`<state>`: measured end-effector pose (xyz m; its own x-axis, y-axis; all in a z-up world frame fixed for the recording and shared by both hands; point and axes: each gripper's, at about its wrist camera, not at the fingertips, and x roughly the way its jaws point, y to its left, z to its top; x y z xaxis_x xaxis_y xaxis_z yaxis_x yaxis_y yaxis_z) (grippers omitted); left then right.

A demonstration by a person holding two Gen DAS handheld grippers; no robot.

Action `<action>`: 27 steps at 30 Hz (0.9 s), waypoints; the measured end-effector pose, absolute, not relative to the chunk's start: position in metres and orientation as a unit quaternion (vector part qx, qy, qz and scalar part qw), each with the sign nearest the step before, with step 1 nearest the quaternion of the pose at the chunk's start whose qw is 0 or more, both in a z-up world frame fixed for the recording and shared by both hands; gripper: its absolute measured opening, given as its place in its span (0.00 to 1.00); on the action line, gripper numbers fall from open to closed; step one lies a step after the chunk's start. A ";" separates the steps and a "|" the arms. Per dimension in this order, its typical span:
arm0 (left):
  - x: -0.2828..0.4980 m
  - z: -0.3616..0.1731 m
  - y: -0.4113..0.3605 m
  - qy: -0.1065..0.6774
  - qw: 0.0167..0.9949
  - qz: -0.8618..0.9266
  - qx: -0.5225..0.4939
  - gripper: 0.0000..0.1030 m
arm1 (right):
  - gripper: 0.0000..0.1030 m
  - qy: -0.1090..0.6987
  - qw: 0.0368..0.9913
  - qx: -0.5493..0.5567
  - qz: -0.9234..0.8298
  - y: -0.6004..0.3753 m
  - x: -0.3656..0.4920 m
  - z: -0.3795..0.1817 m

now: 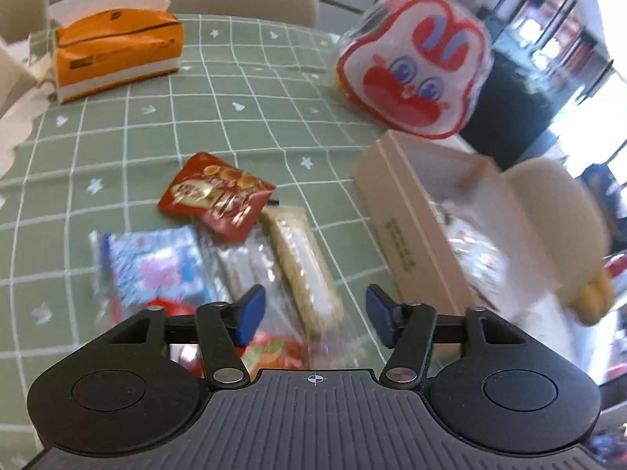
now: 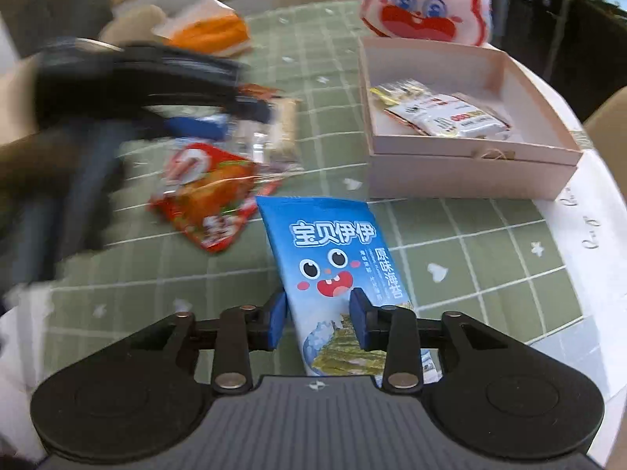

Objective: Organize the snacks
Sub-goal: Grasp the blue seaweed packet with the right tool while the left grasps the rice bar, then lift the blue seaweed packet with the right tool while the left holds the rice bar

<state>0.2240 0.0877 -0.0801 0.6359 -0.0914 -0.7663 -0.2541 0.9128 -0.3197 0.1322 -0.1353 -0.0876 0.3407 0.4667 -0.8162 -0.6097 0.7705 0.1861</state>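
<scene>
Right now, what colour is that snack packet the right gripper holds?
Blue, with a cartoon face: the seaweed packet shows best from the right wrist.

Bright daylight glares from windows at right; both fisheye views bend at edges, with motion blur throughout.

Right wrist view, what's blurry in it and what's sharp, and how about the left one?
Right wrist view: the left gripper at left is smeared by motion, while the blue seaweed packet and pink box stay crisp. Left wrist view: soft blur over the snack pile; bright window glare at right.
</scene>
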 end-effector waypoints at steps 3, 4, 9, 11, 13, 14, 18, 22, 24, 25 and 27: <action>0.247 -0.088 0.070 0.426 0.888 0.080 -0.152 0.57 | 0.56 0.452 0.827 -0.066 0.326 -0.160 0.127 -0.079; 0.252 -0.090 0.065 0.425 0.890 0.087 -0.140 0.57 | 0.56 0.449 0.832 -0.068 0.319 -0.166 0.127 -0.079; 0.263 -0.091 0.049 0.429 0.891 0.098 -0.110 0.48 | 0.56 0.456 0.843 -0.062 0.280 -0.206 0.130 -0.085; 0.260 -0.091 0.045 0.435 0.889 0.086 -0.111 0.40 | 0.56 0.462 0.843 -0.050 0.270 -0.218 0.132 -0.089; 0.253 -0.091 0.041 0.439 0.889 0.071 -0.111 0.34 | 0.56 0.463 0.845 -0.042 0.265 -0.224 0.135 -0.091; 0.247 -0.091 0.037 0.441 0.889 0.064 -0.105 0.32 | 0.56 0.462 0.846 -0.041 0.263 -0.225 0.136 -0.091; 0.214 -0.091 0.027 0.450 0.887 0.032 -0.103 0.31 | 0.57 0.465 0.847 -0.039 0.256 -0.221 0.142 -0.095; 0.165 -0.087 0.028 0.462 0.880 0.000 -0.106 0.31 | 0.58 0.467 0.847 -0.030 0.253 -0.208 0.142 -0.099; 0.139 -0.087 0.032 0.473 0.874 -0.016 -0.113 0.31 | 0.58 0.463 0.848 -0.030 0.257 -0.199 0.140 -0.101; 0.126 -0.087 0.034 0.478 0.870 -0.024 -0.118 0.31 | 0.58 0.455 0.853 -0.030 0.255 -0.194 0.137 -0.102; 0.103 -0.086 0.040 0.485 0.866 -0.029 -0.120 0.31 | 0.58 0.431 0.868 -0.031 0.245 -0.187 0.131 -0.104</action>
<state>0.1034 0.0399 -0.0861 0.5275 -0.1667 -0.8330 -0.0655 0.9697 -0.2355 0.1313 -0.1871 -0.1039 0.5095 0.3982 -0.7628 -0.4515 0.8784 0.1569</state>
